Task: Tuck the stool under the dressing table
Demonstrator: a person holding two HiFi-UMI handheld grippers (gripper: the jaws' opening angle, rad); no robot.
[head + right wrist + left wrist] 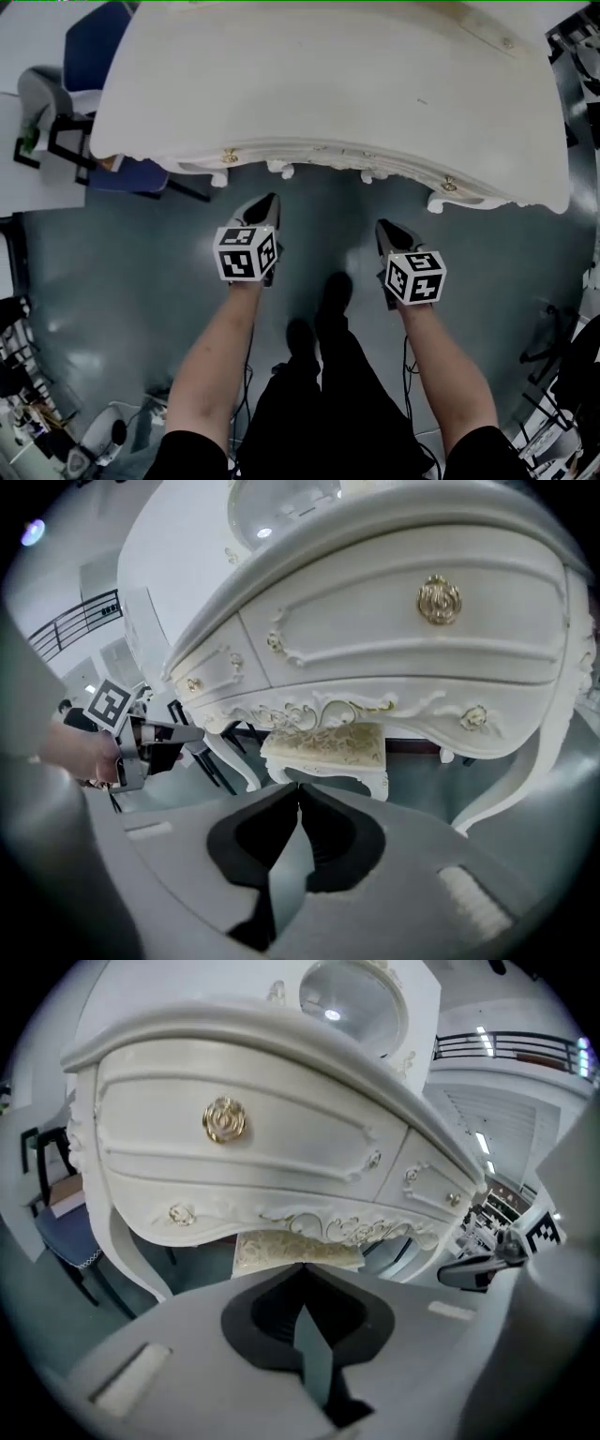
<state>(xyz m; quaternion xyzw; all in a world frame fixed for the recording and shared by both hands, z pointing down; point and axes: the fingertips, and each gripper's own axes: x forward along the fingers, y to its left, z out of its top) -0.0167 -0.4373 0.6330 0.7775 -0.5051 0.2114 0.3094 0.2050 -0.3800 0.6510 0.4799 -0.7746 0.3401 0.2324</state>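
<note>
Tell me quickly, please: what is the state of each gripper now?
Left gripper: closed, holding nothing.
Right gripper: closed, holding nothing.

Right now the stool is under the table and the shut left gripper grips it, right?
No: the left gripper view shows the left gripper shut on nothing, apart from the stool. The stool is under the table.

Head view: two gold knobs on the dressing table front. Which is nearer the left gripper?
The left-hand knob, just above the left gripper; the other knob sits across, by the right gripper.
</note>
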